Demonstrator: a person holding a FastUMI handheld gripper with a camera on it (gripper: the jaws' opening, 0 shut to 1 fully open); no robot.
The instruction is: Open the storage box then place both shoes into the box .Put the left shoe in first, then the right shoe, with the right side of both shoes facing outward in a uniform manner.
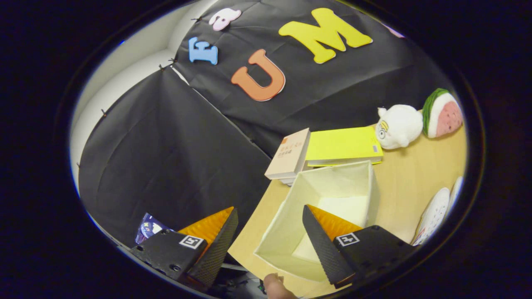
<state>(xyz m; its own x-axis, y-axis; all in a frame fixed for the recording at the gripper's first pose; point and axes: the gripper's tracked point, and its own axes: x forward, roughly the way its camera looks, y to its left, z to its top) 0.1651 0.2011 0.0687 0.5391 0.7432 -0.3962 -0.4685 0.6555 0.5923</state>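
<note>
Over the open box (332, 195) we hover, gripper (270, 232) spread wide and empty. Shoes (434, 216) sit off beside it; grabbing the wrong one first spoils the order.

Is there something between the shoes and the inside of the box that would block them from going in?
Nothing visible. The box is open at the top and looks empty inside. The shoes lie on the table beside it. The gripper hangs open above the box's near corner, jaws holding nothing.
</note>
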